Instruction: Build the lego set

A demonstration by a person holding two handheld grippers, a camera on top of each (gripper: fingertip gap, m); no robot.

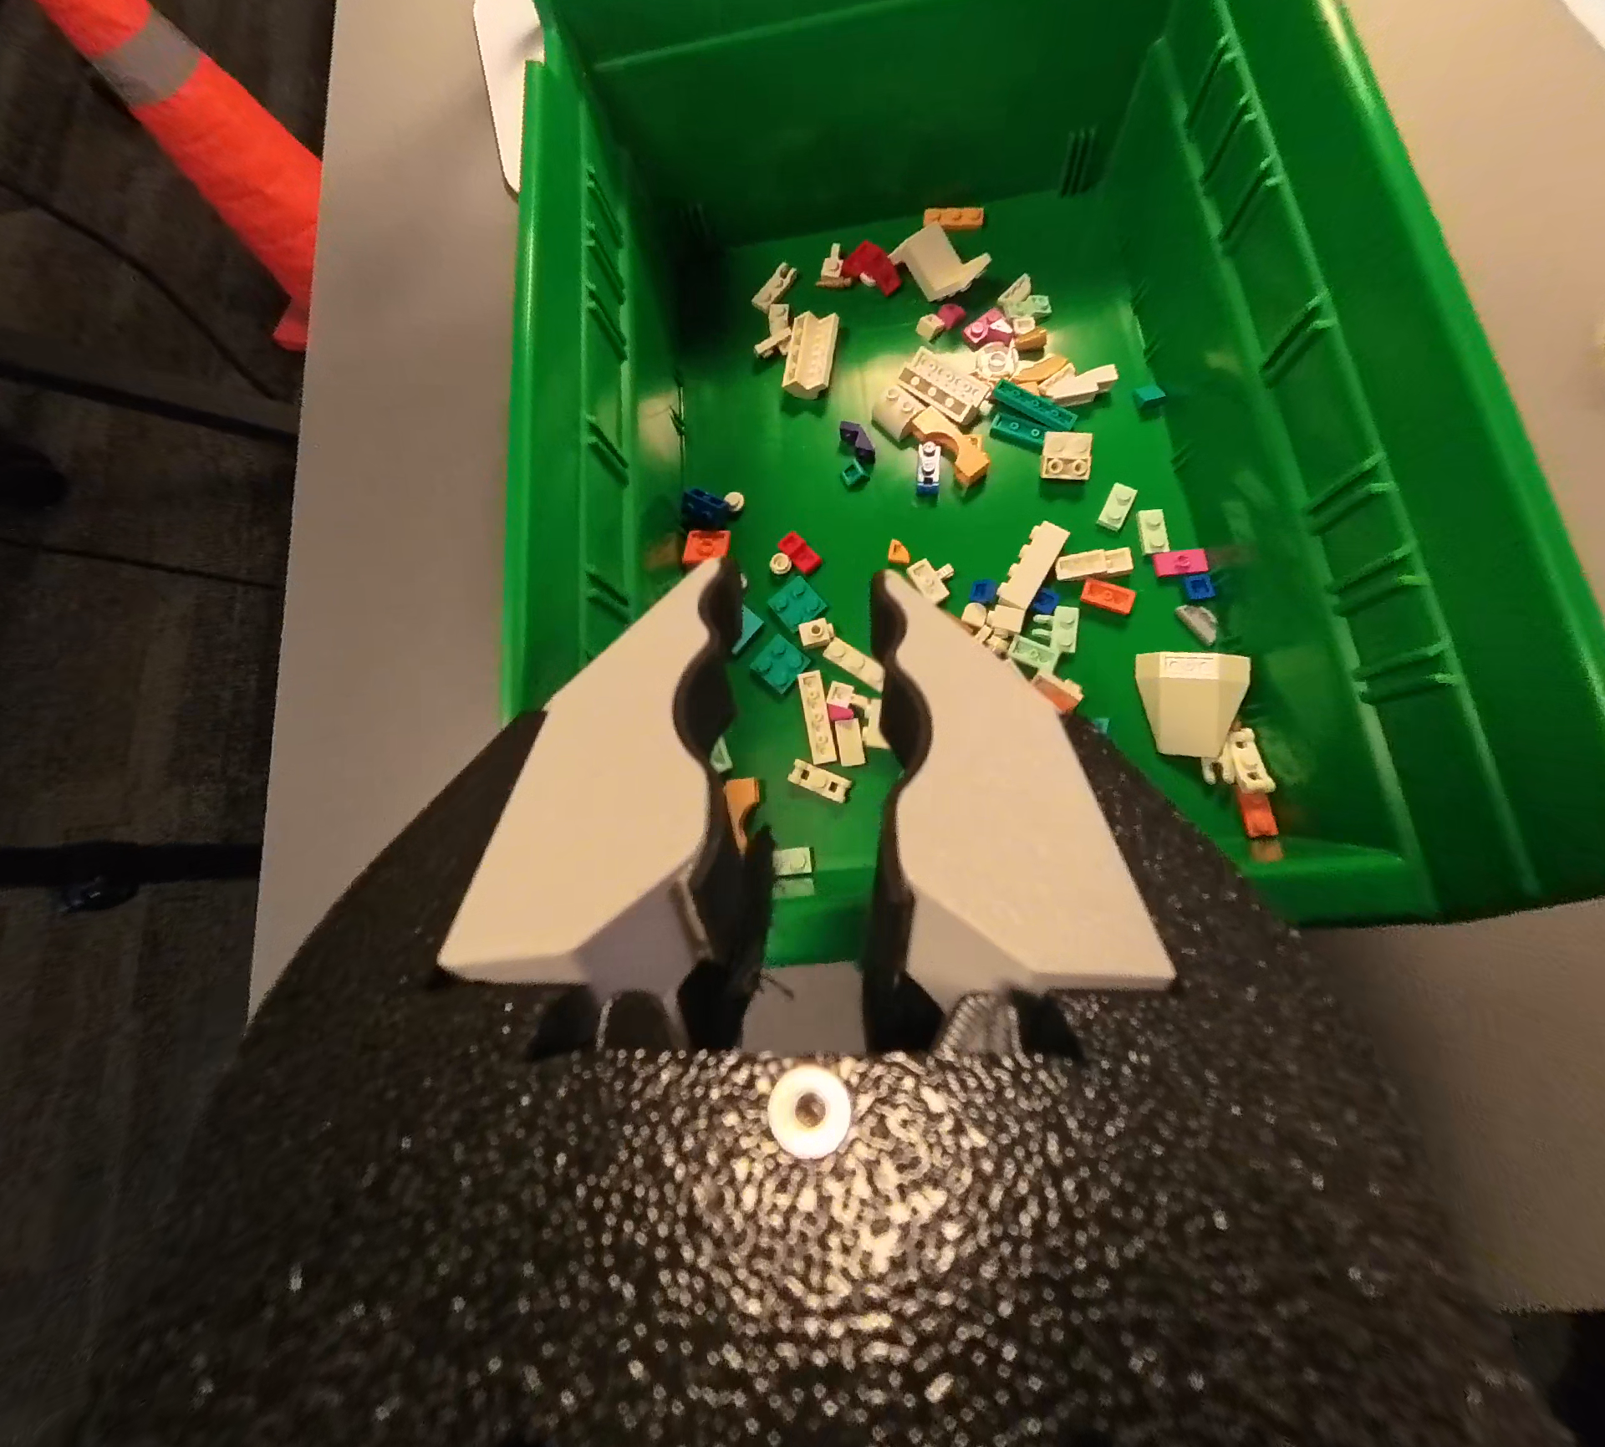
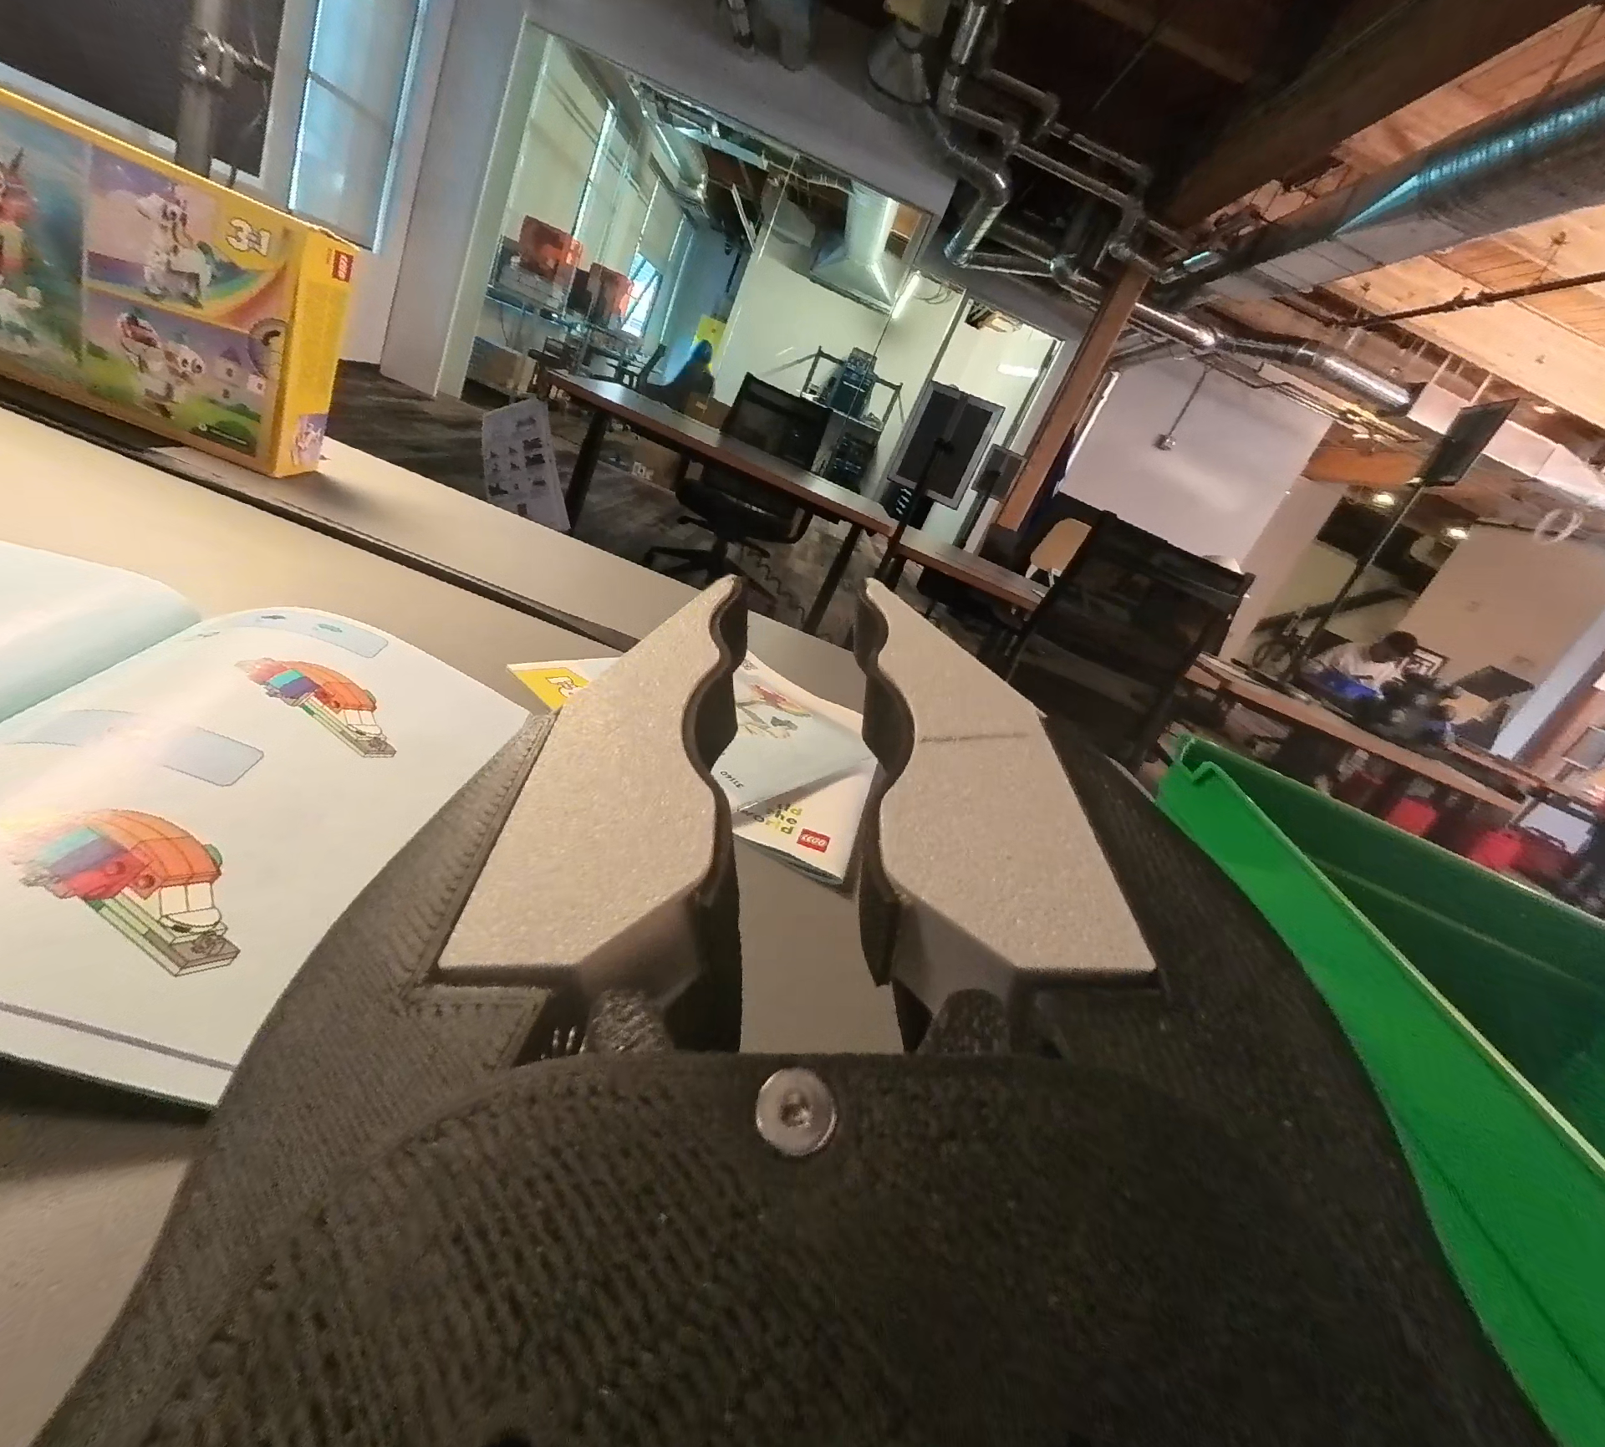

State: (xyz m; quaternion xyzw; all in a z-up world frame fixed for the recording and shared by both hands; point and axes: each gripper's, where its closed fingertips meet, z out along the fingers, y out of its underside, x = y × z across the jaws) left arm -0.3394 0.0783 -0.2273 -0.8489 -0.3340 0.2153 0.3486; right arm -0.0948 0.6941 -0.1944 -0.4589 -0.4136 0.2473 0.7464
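Note:
A green plastic bin (image 1: 868, 129) sits on the table and holds several loose lego pieces (image 1: 947, 406) in cream, teal, pink, orange and red. A large cream sloped piece (image 1: 1190, 697) lies at its right. My left gripper (image 1: 803, 580) is open and empty, held above the bin's near left part over some teal plates (image 1: 795, 606). My right gripper (image 2: 799, 598) is open and empty, low over the table, pointing across the room. An open instruction booklet (image 2: 174, 797) lies to its left. The bin's wall (image 2: 1433, 1014) shows at its right.
A small folded leaflet (image 2: 799, 754) lies on the table beyond my right fingers. The yellow lego box (image 2: 165, 302) stands at the far left. An orange traffic cone (image 1: 174, 76) stands on the floor left of the table. A white tray (image 1: 504, 59) lies behind the bin. The grippers' ends are close to 65 centimeters from one another.

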